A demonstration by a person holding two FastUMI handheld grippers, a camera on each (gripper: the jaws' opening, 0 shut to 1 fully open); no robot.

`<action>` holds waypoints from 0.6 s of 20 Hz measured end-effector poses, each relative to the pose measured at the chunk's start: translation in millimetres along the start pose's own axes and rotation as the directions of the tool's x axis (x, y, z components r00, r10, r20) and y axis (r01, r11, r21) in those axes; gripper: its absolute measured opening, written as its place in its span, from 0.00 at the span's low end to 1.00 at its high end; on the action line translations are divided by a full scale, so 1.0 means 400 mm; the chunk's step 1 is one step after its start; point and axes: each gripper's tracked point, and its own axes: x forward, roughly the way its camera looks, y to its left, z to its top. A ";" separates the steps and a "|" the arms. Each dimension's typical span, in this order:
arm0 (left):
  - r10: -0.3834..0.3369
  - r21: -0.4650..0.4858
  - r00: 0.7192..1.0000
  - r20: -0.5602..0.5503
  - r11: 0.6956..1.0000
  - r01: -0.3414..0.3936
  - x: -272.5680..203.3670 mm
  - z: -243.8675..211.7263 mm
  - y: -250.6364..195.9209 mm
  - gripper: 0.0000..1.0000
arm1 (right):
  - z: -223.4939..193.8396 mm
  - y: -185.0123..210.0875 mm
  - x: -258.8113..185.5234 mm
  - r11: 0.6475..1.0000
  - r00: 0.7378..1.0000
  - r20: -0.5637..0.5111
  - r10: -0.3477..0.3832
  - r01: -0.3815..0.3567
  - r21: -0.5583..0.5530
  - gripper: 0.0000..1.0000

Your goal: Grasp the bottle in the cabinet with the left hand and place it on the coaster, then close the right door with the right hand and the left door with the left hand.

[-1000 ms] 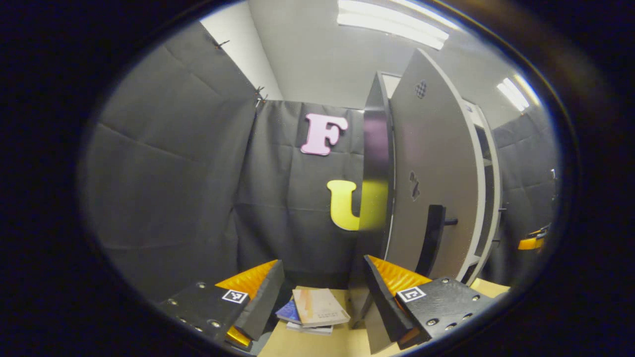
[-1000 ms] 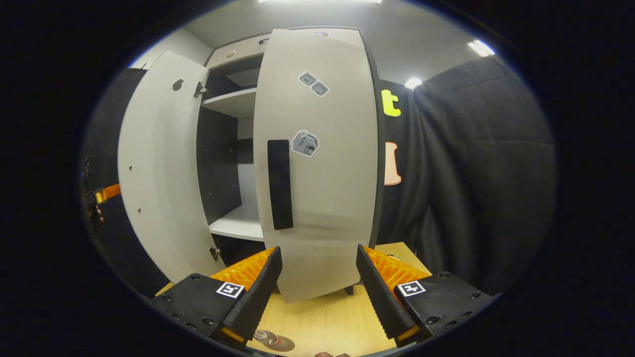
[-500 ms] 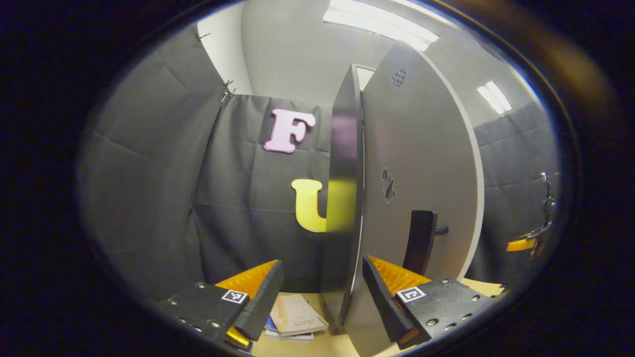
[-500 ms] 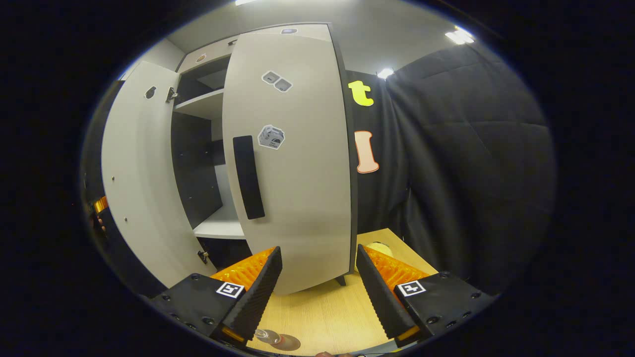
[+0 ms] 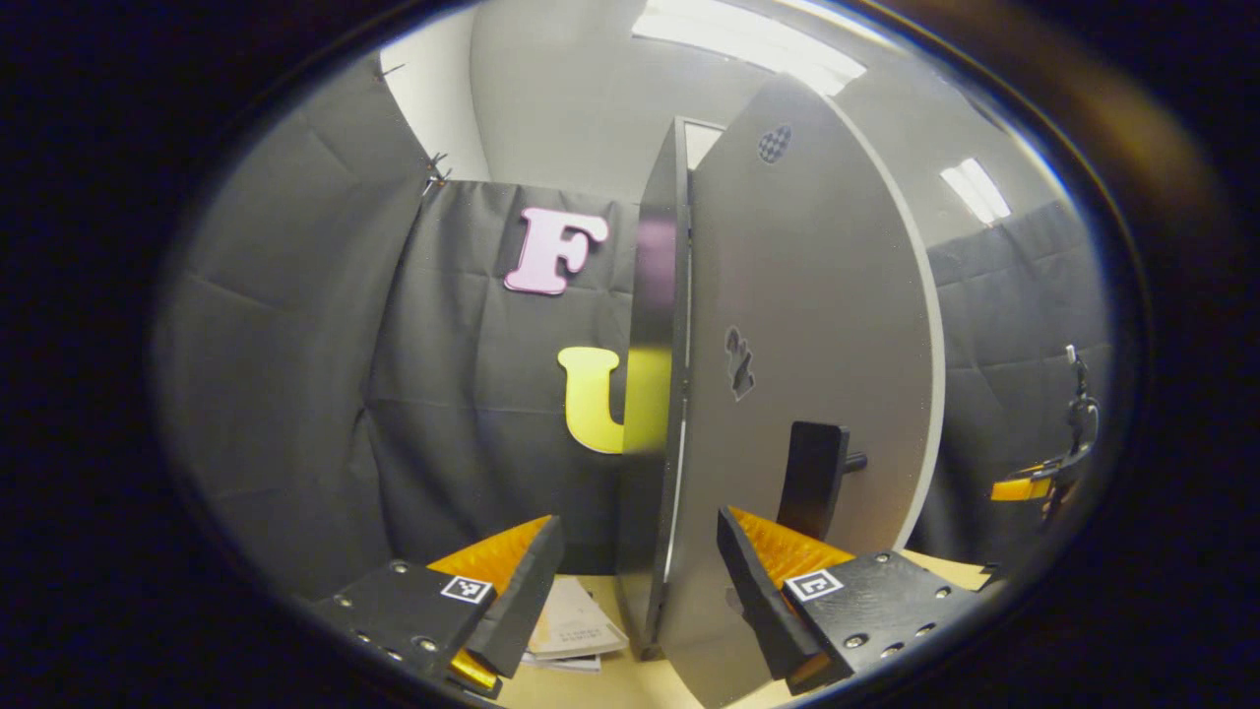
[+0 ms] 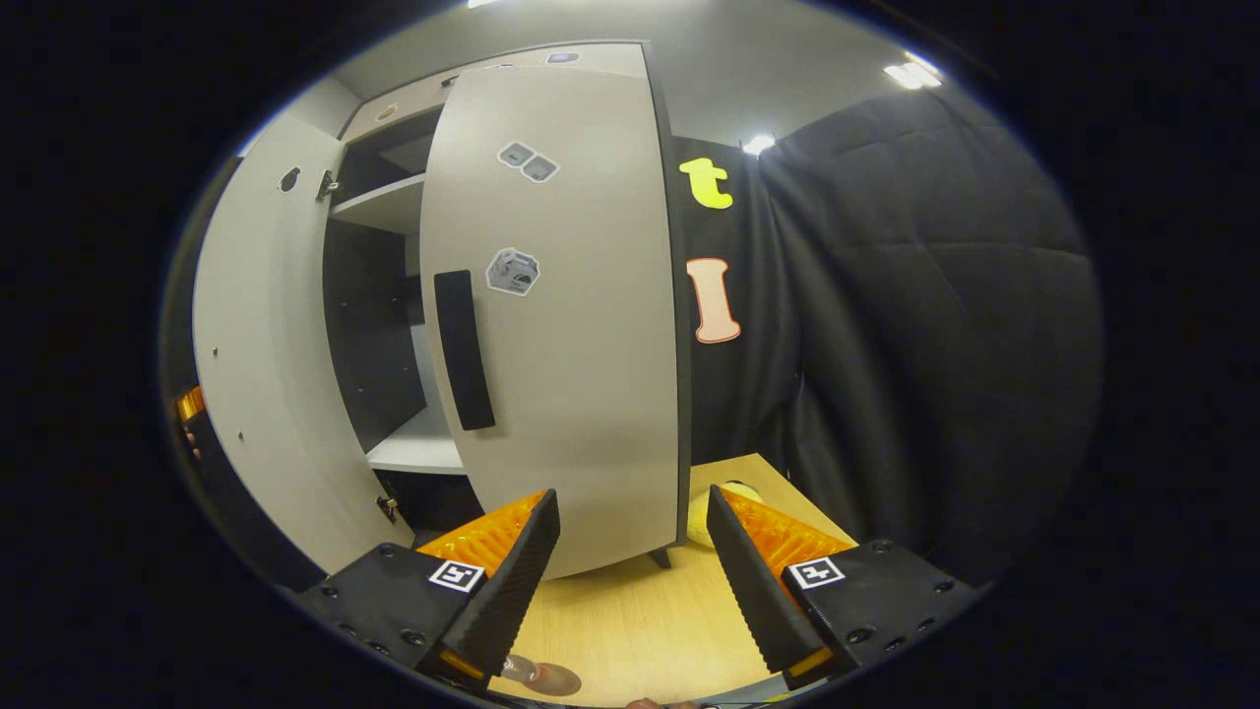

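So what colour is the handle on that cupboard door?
Black. The long flat handle on the pale grey right door shows best in the right gripper view.

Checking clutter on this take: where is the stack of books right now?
In the left gripper view, the books lie low on the wooden table, just left of the open cabinet door, beside the left gripper.
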 end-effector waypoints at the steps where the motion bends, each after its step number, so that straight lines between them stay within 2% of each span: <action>1: 0.008 0.015 1.000 -0.001 1.000 -0.008 0.001 0.004 -0.011 0.92 | 0.001 -0.004 0.002 1.000 1.000 0.000 0.005 -0.005 0.000 0.96; 4: 0.035 0.055 0.999 -0.017 0.998 -0.034 -0.006 0.005 -0.055 0.92 | -0.003 -0.032 0.010 1.000 1.000 0.000 0.008 -0.008 0.008 0.96; 7: 0.050 0.035 0.998 -0.036 0.998 -0.049 0.012 -0.007 -0.103 0.92 | -0.005 -0.080 0.021 1.000 1.000 -0.007 -0.005 0.005 0.029 0.96; 8: 0.056 0.020 0.998 -0.039 0.998 -0.056 0.019 -0.007 -0.123 0.99 | -0.005 -0.097 0.028 0.999 1.000 -0.012 -0.013 0.013 0.041 0.92; 9: 0.065 0.013 0.997 -0.039 0.998 -0.064 0.025 -0.004 -0.139 0.92 | -0.002 -0.111 0.033 0.999 1.000 -0.013 -0.017 0.018 0.044 0.96; 10: 0.074 0.009 0.996 -0.039 0.997 -0.074 0.026 -0.005 -0.156 0.85 | -0.002 -0.121 0.037 0.999 1.000 -0.012 -0.019 0.019 0.041 0.92; 11: 0.083 0.012 0.996 -0.039 0.997 -0.082 0.031 -0.003 -0.173 0.85 | 0.000 -0.131 0.041 0.999 1.000 -0.010 -0.019 0.020 0.033 0.92; 12: 0.092 0.019 0.995 -0.039 0.996 -0.092 0.033 -0.005 -0.193 0.92 | 0.001 -0.142 0.046 1.000 1.000 -0.010 -0.017 0.017 0.024 0.96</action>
